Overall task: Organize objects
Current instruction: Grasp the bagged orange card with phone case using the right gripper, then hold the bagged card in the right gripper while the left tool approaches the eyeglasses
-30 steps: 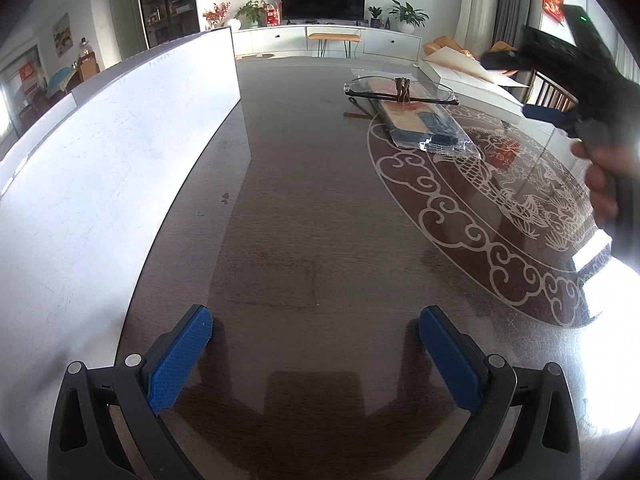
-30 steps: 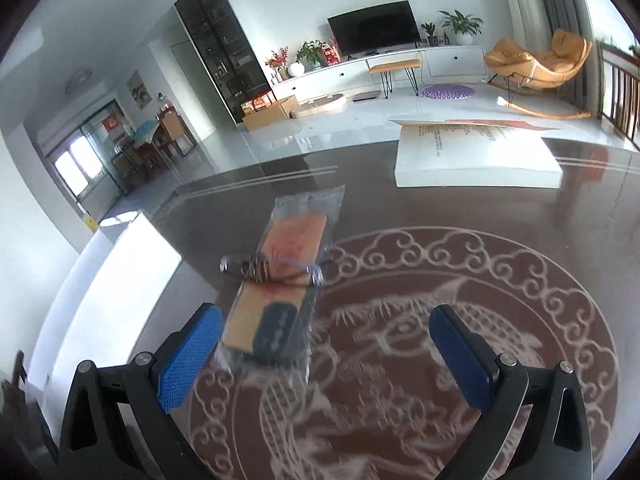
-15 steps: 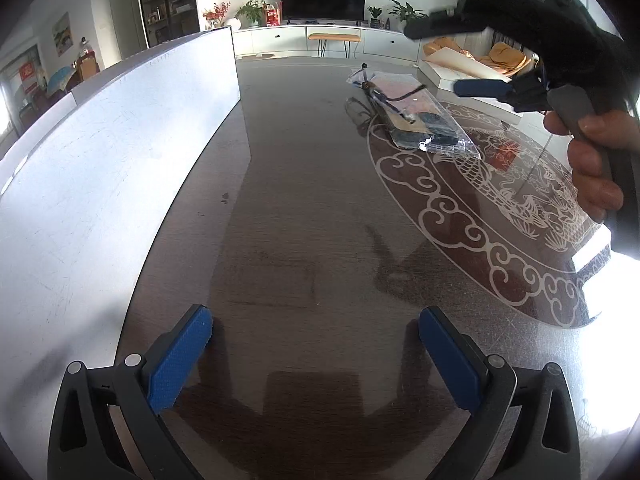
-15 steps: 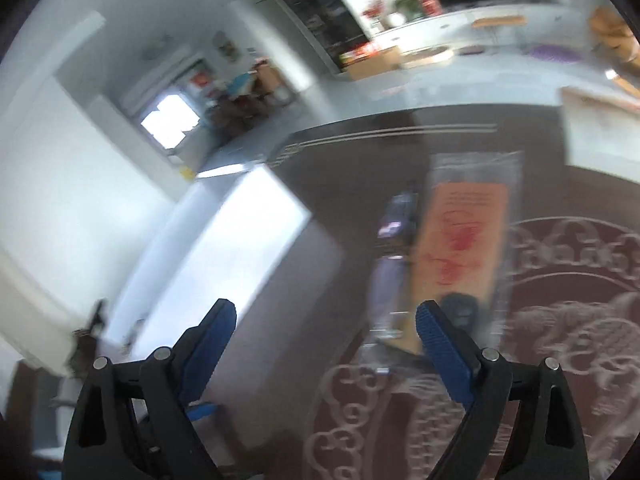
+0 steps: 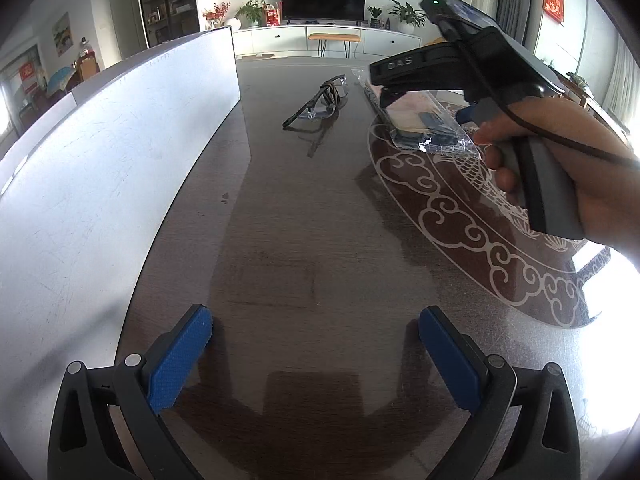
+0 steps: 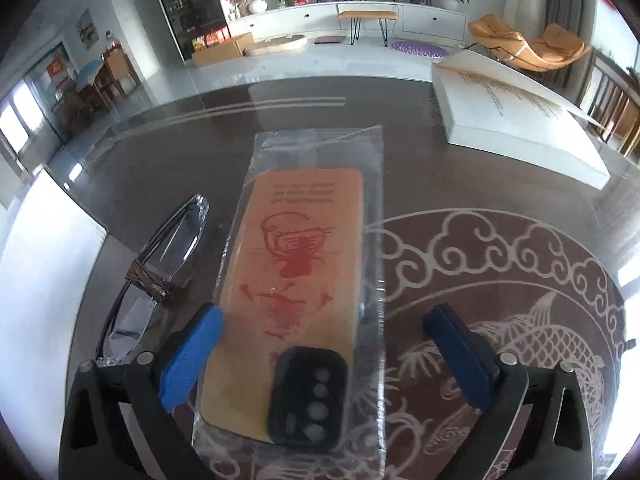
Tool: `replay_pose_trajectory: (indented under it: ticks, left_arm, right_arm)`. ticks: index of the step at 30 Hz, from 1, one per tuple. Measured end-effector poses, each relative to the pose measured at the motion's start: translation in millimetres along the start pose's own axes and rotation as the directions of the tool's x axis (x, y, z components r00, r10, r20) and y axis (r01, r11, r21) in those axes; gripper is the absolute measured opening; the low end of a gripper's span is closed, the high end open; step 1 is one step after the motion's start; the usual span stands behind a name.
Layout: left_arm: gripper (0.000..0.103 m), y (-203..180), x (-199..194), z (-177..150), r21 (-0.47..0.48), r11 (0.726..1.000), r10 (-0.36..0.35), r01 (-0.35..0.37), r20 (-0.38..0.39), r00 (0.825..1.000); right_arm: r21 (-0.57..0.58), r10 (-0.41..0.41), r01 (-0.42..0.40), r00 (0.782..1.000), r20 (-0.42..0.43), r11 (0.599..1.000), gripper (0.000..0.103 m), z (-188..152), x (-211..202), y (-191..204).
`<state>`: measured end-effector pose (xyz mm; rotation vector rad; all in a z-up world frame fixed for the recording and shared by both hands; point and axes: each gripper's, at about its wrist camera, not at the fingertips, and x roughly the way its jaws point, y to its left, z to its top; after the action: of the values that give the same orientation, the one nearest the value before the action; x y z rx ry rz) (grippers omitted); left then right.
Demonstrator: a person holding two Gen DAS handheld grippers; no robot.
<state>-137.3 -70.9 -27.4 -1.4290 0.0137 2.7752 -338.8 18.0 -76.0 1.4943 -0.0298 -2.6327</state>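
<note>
A phone case in a clear plastic bag (image 6: 304, 280) lies flat on the dark table, also seen in the left wrist view as the bagged case (image 5: 428, 120). My right gripper (image 6: 324, 320) hangs low over its near end. Its jaws are opening, the bag lies between the blue fingers, and the pads do not press on it. Folded glasses (image 6: 160, 264) rest on the table just left of the bag, apart from it; the left wrist view shows the glasses (image 5: 320, 100) too. My left gripper (image 5: 316, 320) stands open over bare table, nothing between its fingers.
A long white panel (image 5: 100, 180) runs along the table's left side. A flat white box (image 6: 520, 128) lies at the far right. The tabletop (image 5: 300, 200) carries a round inlaid pattern (image 5: 480, 220) on the right. A hand (image 5: 580, 168) holds the right gripper's handle.
The glasses, which lay across the bag, now lie on the table to its left. The right gripper has swung left and come down over the bag. The left gripper has stayed still.
</note>
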Motion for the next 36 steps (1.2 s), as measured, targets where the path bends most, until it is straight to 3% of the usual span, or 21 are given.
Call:
replay_pose_trajectory:
  ticks: [1, 2, 3, 5, 6, 15, 16, 18, 23, 36]
  left_arm:
    - [0.103, 0, 0, 0, 0.000, 1.000, 0.000, 0.000, 0.000, 1.000]
    - [0.103, 0, 0, 0, 0.000, 1.000, 0.000, 0.000, 0.000, 1.000]
    - [0.103, -1, 0, 0, 0.000, 1.000, 0.000, 0.000, -0.001, 1.000]
    - [0.103, -1, 0, -1, 0.000, 1.000, 0.000, 0.000, 0.000, 1.000]
    - [0.103, -1, 0, -1, 0.001, 1.000, 0.000, 0.000, -0.001, 1.000]
    - [0.103, -1, -3, -2, 0.001, 1.000, 0.000, 0.000, -0.001, 1.000]
    - [0.103, -1, -3, -2, 0.001, 1.000, 0.000, 0.000, -0.001, 1.000]
    - [0.103, -1, -3, -2, 0.001, 1.000, 0.000, 0.000, -0.001, 1.000]
    - [0.103, 0, -2, -1, 0.001, 1.000, 0.000, 0.000, -0.001, 1.000]
    - [0.103, 0, -2, 0, 0.001, 1.000, 0.000, 0.000, -0.001, 1.000]
  right_arm:
    - [-0.028, 0.001, -0.001, 1.000, -0.015, 1.000, 0.103, 0, 5, 9]
    - [-0.079, -0.048, 0.046, 0.998, -0.032, 0.996, 0.102, 0, 9, 19]
    - [-0.101, -0.044, 0.043, 0.999, -0.004, 0.994, 0.087, -4, 3, 22]
    - [-0.096, -0.042, 0.044, 0.999, 0.024, 0.994, 0.077, -11, -8, 19]
    - [-0.083, -0.043, 0.045, 0.999, 0.025, 0.996, 0.077, -20, -14, 11]
    - [-0.059, -0.067, 0.073, 0.993, 0.094, 0.996, 0.079, -138, -96, -79]
    - [-0.055, -0.071, 0.077, 0.993, 0.093, 0.996, 0.081, -145, -102, -89]
    - [-0.041, -0.075, 0.079, 0.993, 0.096, 0.996, 0.100, -158, -110, -100]
    - [-0.005, -0.092, 0.092, 0.993, 0.079, 0.996, 0.103, -144, -100, -128]
    - [-0.002, -0.096, 0.096, 0.992, 0.079, 0.995, 0.103, -147, -101, -128]
